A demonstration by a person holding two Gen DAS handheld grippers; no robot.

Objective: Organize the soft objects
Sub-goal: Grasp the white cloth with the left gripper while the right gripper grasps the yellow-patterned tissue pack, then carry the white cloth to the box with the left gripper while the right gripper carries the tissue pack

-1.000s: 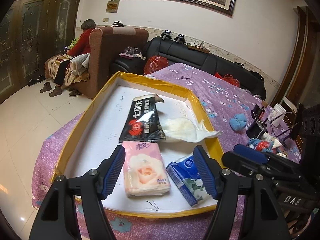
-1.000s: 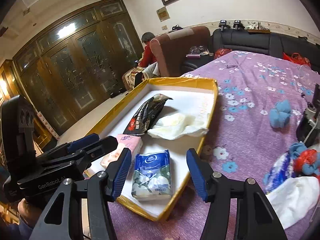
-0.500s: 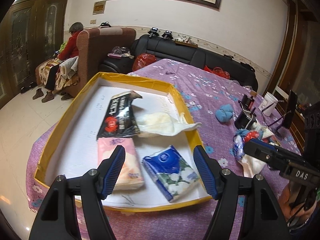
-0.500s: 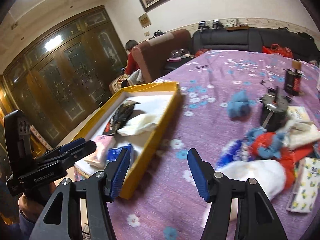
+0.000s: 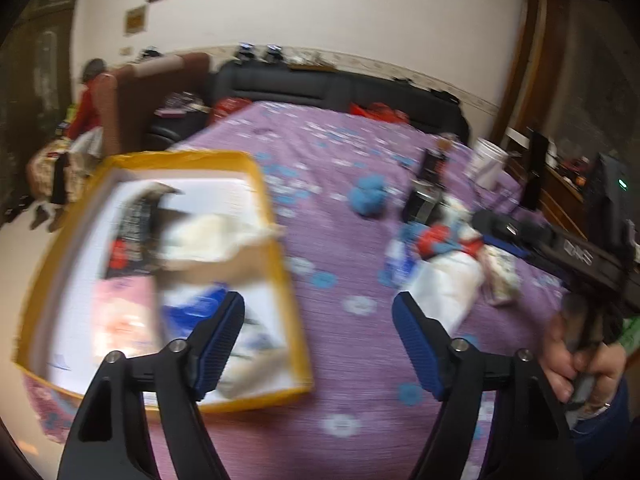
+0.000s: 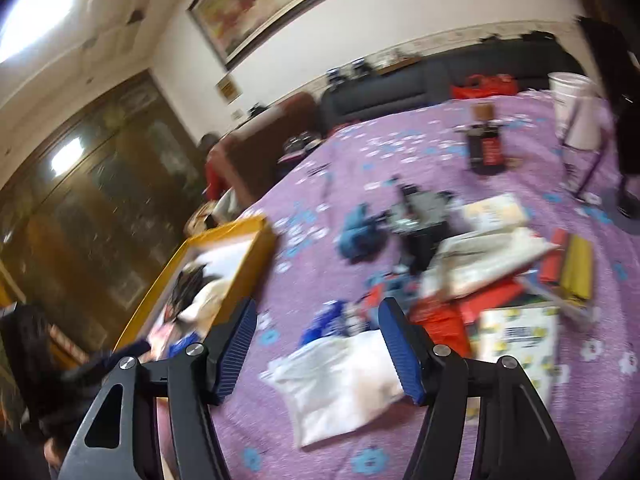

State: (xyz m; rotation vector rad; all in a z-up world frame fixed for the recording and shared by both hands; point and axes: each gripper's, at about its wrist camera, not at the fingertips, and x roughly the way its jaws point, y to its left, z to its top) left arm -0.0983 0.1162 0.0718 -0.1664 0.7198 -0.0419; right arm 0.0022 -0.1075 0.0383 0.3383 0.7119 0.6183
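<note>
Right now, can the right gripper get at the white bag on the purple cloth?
Probably yes. The right gripper is open and empty, and the white bag lies flat just ahead of its fingers with nothing on top. The red clutter crowds only its far edge. The frame is blurred, so the gap is uncertain.

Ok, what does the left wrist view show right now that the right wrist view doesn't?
Only the left wrist view shows the pink tissue pack in the yellow-rimmed tray, plus the hand holding the right tool's grip. Only the right wrist view shows the yellow and red rolls and the lemon-print pack. Both share the tray, the blue soft ball, the white bag and open, empty tools: left tool, right tool.
</note>
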